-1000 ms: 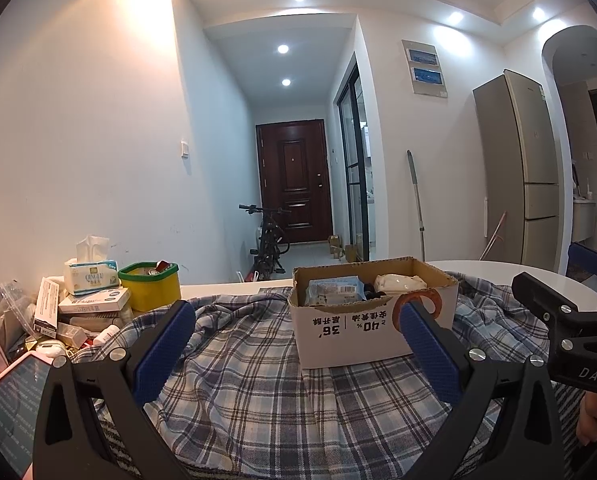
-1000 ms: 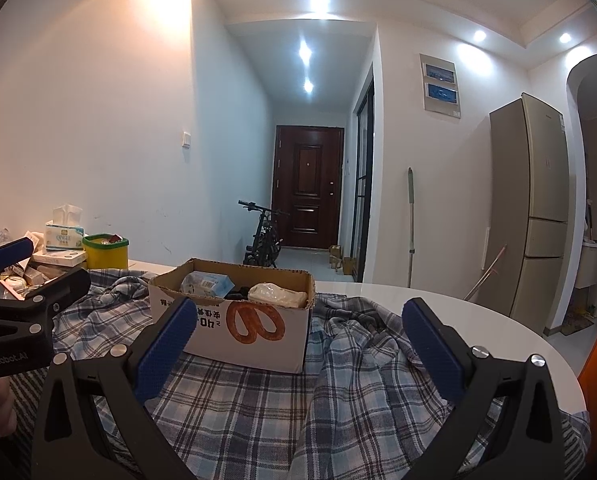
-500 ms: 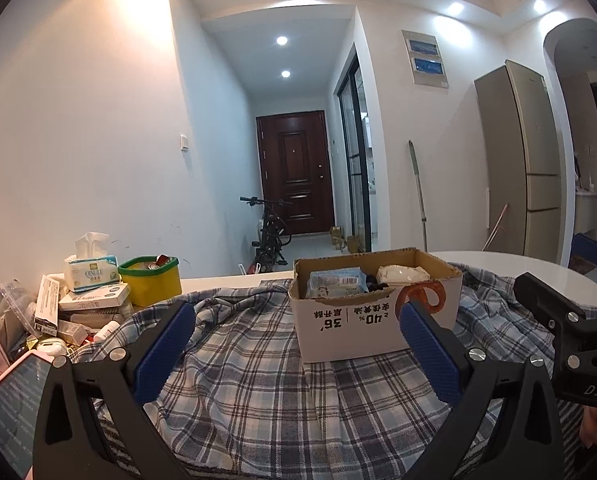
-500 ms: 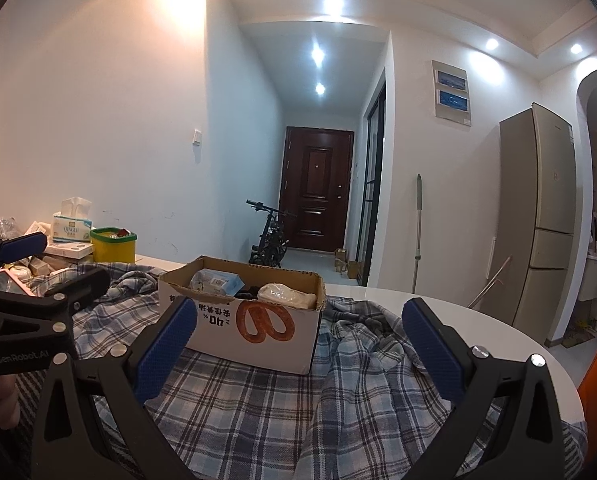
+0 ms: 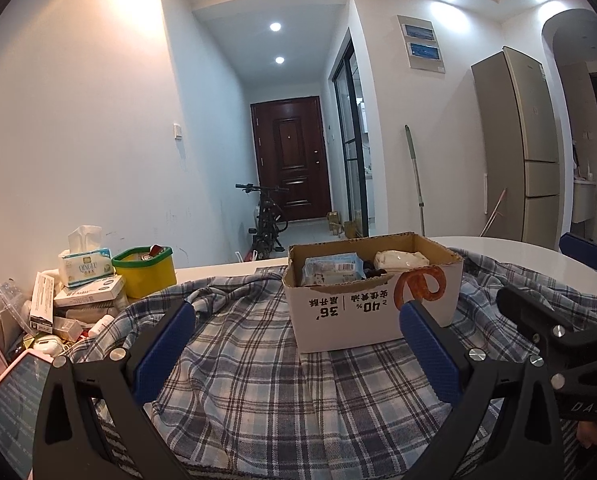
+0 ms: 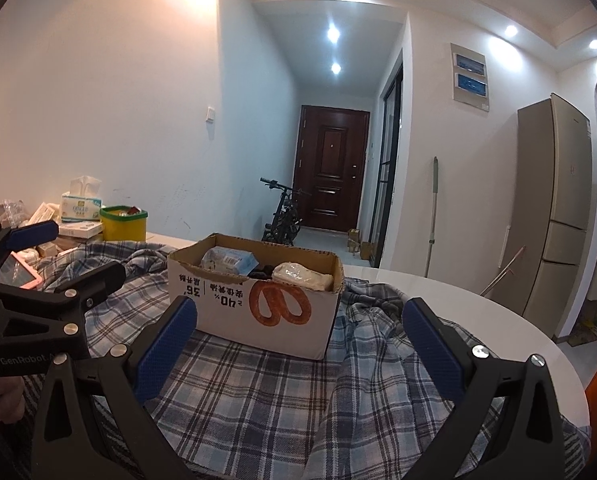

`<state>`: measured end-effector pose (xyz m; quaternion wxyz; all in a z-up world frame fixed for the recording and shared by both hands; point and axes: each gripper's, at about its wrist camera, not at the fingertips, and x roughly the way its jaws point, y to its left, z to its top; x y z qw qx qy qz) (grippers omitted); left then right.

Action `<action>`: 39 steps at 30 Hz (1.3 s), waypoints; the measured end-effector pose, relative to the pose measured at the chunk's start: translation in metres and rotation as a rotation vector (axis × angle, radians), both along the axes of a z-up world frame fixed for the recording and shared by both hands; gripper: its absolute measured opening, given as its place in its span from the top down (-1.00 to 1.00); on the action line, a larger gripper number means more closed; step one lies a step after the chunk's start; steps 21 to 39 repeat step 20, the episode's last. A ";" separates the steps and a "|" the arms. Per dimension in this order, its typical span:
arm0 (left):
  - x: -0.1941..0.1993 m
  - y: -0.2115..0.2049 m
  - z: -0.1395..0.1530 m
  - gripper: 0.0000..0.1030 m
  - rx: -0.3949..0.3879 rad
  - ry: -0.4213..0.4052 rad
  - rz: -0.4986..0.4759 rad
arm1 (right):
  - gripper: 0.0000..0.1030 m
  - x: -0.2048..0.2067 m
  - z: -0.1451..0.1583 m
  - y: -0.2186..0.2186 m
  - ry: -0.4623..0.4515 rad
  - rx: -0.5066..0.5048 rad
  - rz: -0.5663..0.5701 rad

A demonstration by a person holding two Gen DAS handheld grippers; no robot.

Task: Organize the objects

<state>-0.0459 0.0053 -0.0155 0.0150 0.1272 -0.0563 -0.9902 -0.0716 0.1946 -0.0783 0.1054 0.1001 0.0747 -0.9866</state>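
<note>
A white-walled room is seen, with a dark brown door point(image 5: 290, 160) at the end of a hallway, a bicycle point(image 5: 266, 220) parked before it and a tall refrigerator point(image 5: 514, 144) on the right. A round white bench point(image 6: 478, 312) is largely covered by a blue-and-white plaid cloth point(image 5: 258, 380), which lies rumpled at its far edge.

On the cloth an open cardboard box point(image 5: 374, 304) is set, white-sided with raw brown flaps torn along the rim. A brown pretzel-like figure and upside-down print, "40%" and "36'" beside Chinese characters, are borne on its front. Inside it a light blue packet point(image 5: 330, 268) with a barcode, a white wrapped bundle point(image 5: 398, 258) and something dark between them are held.

At the left of the bench a clutter is piled: a tissue pack point(image 5: 84, 266) marked "QINGLU", flat white cartons beneath it, and a yellow tub point(image 5: 144, 272) with a green rim, in which a can top is visible. A pink-edged tablet point(image 5: 6, 400) lies nearest.

The left gripper point(image 5: 296, 344) is held above the cloth just before the box, jaws released and wide, nothing between them. The right gripper point(image 6: 298, 344) is likewise spread and empty, facing the box's pretzel corner. "GenRobot" is printed on the left gripper's body in the right wrist view.
</note>
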 end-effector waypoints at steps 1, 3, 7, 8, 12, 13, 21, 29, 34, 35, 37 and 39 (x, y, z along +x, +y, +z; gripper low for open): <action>0.000 -0.001 0.000 -1.00 -0.004 -0.001 -0.001 | -0.99 0.001 -0.001 -0.002 0.005 0.010 0.000; -0.001 -0.002 0.000 -1.00 -0.004 0.000 0.002 | -0.99 0.004 -0.002 -0.006 0.016 0.028 0.006; -0.003 -0.004 -0.001 -1.00 0.013 -0.013 0.002 | -0.99 0.002 -0.003 -0.009 0.004 0.043 0.019; -0.004 -0.004 -0.002 -1.00 0.015 -0.017 0.004 | -0.99 0.000 -0.003 -0.008 -0.008 0.042 0.019; -0.001 -0.002 -0.001 -1.00 0.014 -0.005 0.003 | -0.99 -0.004 -0.004 -0.006 -0.026 0.027 0.018; 0.000 -0.001 -0.001 -1.00 0.010 -0.001 0.002 | -0.99 -0.003 -0.003 -0.005 -0.023 0.024 0.017; 0.001 -0.003 0.000 -1.00 0.023 -0.001 0.007 | -0.99 -0.004 -0.003 -0.004 -0.028 0.021 0.004; 0.001 -0.003 0.000 -1.00 0.023 -0.001 0.007 | -0.99 -0.004 -0.003 -0.004 -0.028 0.021 0.004; 0.001 -0.003 0.000 -1.00 0.023 -0.001 0.007 | -0.99 -0.004 -0.003 -0.004 -0.028 0.021 0.004; 0.001 -0.003 0.000 -1.00 0.023 -0.001 0.007 | -0.99 -0.004 -0.003 -0.004 -0.028 0.021 0.004; 0.001 -0.003 0.000 -1.00 0.023 -0.001 0.007 | -0.99 -0.004 -0.003 -0.004 -0.028 0.021 0.004; 0.001 -0.003 0.000 -1.00 0.023 -0.001 0.007 | -0.99 -0.004 -0.003 -0.004 -0.028 0.021 0.004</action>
